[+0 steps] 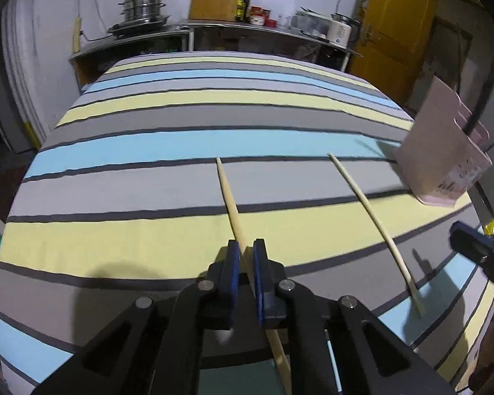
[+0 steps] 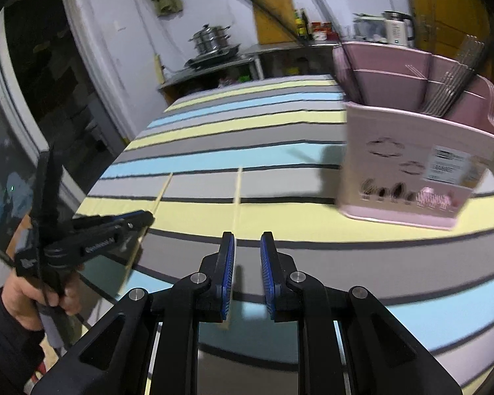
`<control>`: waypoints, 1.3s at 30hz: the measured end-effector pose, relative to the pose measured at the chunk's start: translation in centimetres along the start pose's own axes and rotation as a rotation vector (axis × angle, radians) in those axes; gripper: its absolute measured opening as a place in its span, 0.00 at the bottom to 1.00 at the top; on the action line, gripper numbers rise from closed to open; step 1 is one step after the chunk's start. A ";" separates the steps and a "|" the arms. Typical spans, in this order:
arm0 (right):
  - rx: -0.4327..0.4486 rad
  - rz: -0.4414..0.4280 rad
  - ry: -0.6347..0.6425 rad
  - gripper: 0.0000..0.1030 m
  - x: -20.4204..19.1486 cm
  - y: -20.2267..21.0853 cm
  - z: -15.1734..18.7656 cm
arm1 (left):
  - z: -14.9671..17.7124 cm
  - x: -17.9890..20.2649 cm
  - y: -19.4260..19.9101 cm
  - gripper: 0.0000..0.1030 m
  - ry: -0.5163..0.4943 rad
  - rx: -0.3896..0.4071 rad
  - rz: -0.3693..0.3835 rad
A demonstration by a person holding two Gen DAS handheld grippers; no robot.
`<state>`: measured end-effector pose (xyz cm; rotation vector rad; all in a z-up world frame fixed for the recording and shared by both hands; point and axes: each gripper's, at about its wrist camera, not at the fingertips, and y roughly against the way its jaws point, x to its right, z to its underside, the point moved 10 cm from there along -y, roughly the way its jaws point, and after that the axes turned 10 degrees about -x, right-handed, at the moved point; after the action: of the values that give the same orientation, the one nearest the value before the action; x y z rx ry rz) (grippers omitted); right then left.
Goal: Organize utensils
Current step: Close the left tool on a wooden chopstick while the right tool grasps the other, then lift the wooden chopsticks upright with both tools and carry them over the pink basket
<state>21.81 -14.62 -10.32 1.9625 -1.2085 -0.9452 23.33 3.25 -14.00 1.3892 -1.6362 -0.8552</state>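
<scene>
Between the narrow jaws of the left gripper one wooden chopstick is clamped, its thin end reaching forward over the striped cloth. Right gripper stands partly open with nothing in it; second chopstick lies ahead of it. Pink holder stands ahead to its right, with utensils inside.

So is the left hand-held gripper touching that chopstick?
Touching. In the left wrist view the left hand-held gripper has its pads closed against the chopstick running between them.
</scene>
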 end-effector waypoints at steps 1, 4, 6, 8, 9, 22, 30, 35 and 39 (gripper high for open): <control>-0.009 -0.002 0.012 0.17 -0.5 -0.7 -0.3 | -0.2 -0.3 0.1 0.09 0.010 0.006 0.010; -0.029 0.002 0.035 0.17 -1.2 -2.3 -1.2 | -1.1 -0.7 0.1 0.09 0.031 0.015 0.029; -0.044 0.017 0.056 0.17 -1.6 -3.7 -1.9 | -1.8 -0.9 -0.4 0.09 0.038 0.014 0.019; -0.052 0.027 0.074 0.17 -2.0 -4.8 -2.6 | -2.2 -1.1 -1.1 0.09 0.058 -0.001 0.032; -0.057 0.039 0.082 0.17 -2.0 -5.3 -3.0 | -2.4 -1.0 -1.4 0.09 0.067 -0.007 0.039; -0.128 0.098 0.085 0.16 -0.8 -10.3 -5.6 | -4.5 -0.9 -2.8 0.09 0.046 -0.006 0.002; -0.143 0.119 0.103 0.10 -1.0 -10.4 -6.9 | -4.9 -0.6 -3.1 0.09 0.012 -0.017 -0.049; -0.150 0.105 0.104 0.07 -1.1 -10.1 -6.7 | -4.7 -0.4 -2.7 0.06 0.024 -0.026 -0.016; -0.119 0.088 0.103 0.06 -2.0 -8.3 -6.6 | -4.6 0.1 -1.2 0.06 0.024 0.000 0.006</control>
<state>30.44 -8.74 -13.05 1.8263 -1.1444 -0.8419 27.98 3.02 -12.99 1.3886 -1.6210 -0.8318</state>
